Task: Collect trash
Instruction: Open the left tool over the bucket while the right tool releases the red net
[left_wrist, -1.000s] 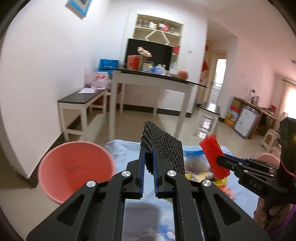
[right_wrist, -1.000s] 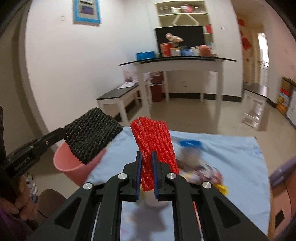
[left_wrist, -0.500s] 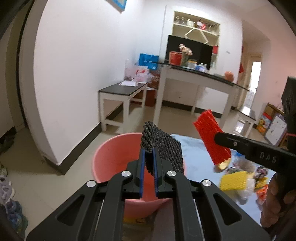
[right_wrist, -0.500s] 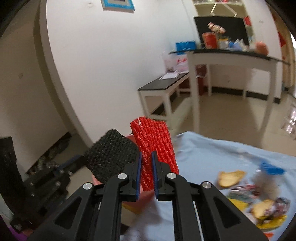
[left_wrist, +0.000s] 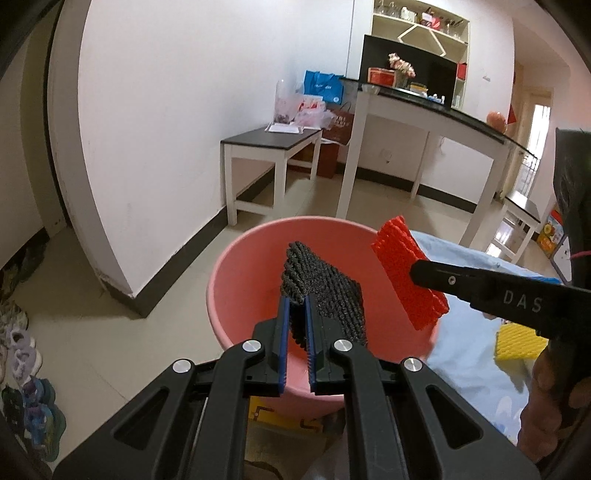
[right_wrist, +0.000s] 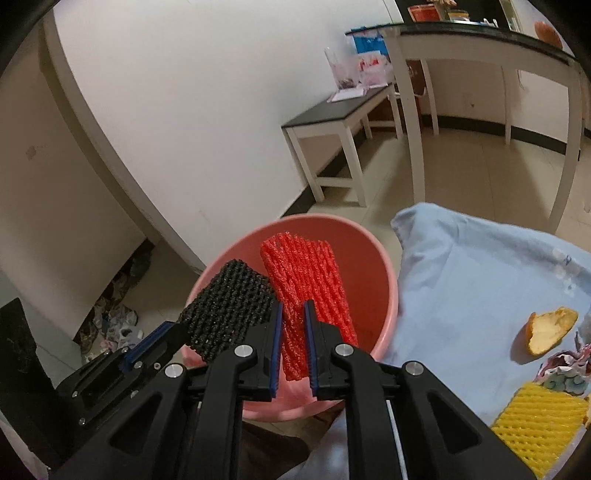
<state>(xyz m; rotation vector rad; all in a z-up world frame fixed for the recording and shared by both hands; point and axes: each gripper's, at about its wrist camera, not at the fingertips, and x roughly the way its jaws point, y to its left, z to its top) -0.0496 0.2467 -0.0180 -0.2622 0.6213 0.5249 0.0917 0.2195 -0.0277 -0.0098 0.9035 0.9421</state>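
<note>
You've swung both grippers from the blue cloth (right_wrist: 480, 266) over the pink bucket (left_wrist: 236, 280). Left gripper (left_wrist: 297, 306) pinches the black foam net (left_wrist: 325, 284), right gripper (right_wrist: 293, 314) the red net (right_wrist: 306, 273); both probably clear the rim, ready to drop.

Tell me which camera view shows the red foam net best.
The right wrist view: the red foam net faces the camera full length, clamped in the right gripper over the pink bucket. The left wrist view shows it from the side, partly hidden behind that gripper's finger.
</note>
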